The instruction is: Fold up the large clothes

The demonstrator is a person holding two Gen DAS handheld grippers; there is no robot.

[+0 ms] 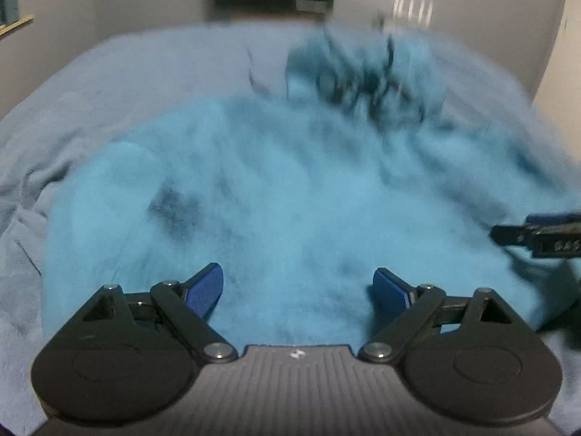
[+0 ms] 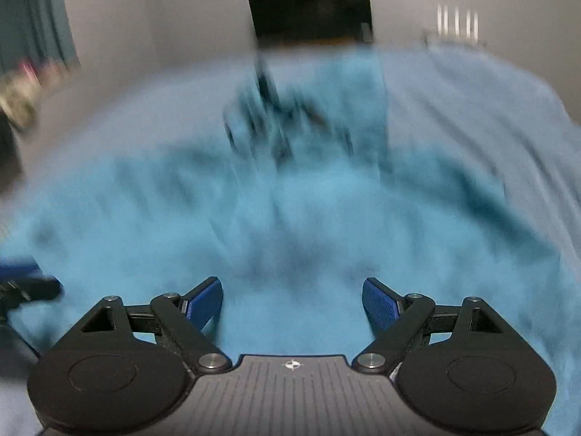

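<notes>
Right now your left gripper [image 1: 296,290] hovers low over the near edge of the bright blue garment [image 1: 290,189], its blue-padded fingers [image 1: 205,289] spread wide with nothing between them. That garment lies rumpled across a pale blue blanket [image 1: 109,80] on the bed, dark print smeared by blur at its far end. To the right, your right gripper [image 2: 292,301] sits alongside over the same cloth, fingers [image 2: 381,303] likewise released and empty.
</notes>
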